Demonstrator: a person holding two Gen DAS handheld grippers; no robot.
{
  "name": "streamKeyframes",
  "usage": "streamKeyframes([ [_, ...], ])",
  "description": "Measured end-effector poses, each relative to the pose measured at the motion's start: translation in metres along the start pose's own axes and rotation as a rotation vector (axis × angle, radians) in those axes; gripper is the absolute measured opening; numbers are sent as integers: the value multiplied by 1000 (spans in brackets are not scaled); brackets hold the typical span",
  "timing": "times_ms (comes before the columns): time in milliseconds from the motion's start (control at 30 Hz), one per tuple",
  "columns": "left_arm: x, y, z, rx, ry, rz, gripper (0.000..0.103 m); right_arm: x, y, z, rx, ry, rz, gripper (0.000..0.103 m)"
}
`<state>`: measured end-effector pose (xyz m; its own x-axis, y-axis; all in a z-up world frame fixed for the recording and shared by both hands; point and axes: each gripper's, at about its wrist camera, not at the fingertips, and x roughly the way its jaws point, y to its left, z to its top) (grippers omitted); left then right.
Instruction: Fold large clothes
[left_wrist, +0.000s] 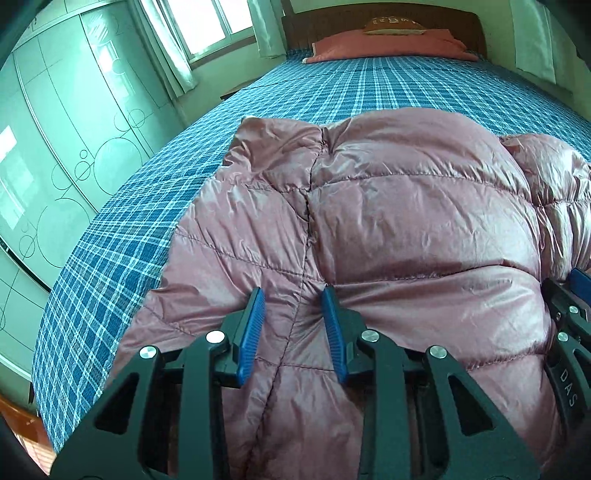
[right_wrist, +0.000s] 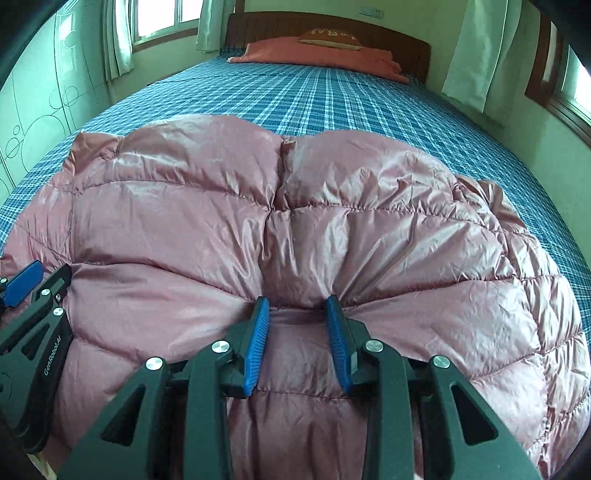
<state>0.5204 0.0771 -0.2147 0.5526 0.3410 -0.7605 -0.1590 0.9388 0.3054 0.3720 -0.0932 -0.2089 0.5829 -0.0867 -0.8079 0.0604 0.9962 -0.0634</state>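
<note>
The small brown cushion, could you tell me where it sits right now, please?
In both wrist views the small brown cushion lies at the far end of the bed, on the pink pillow against the wooden headboard.

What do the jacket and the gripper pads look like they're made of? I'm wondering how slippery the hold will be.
Jacket: looks like thin nylon or polyester shell over puffy fill; it is glossy, finely wrinkled and stitched into bulging quilted bands, so probably slick. Pads: blue, matte and finely ribbed, likely rubber or soft plastic, though the look can't settle which. The ribs should help grip.
</note>
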Motion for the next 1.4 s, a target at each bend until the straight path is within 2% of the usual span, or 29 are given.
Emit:
streamKeyframes([
  [433,-4,6,2,-23,2,-24,31,-8,-4,3,16,-16,16,33],
  [567,-18,19,-2,-47,-17,-18,31,-26,-13,1,44,-37,24,33],
  [700,-28,43,-5,-104,-28,-8,31,-41,-25,-4,55,-72,-9,33],
  [833,-13,51,-8,-111,18,-7,32,-25,-34,-9,59,-30,-22,33],
  [1033,-7,46,-11,-74,16,9,32,-17,-30,-11,41,-21,-28,33],
  [1233,-19,67,-10,-155,17,-20,32,-42,-28,-9,65,-60,-9,33],
  [1400,-24,81,-14,-199,28,-25,32,-56,-10,-6,24,-83,15,33],
])
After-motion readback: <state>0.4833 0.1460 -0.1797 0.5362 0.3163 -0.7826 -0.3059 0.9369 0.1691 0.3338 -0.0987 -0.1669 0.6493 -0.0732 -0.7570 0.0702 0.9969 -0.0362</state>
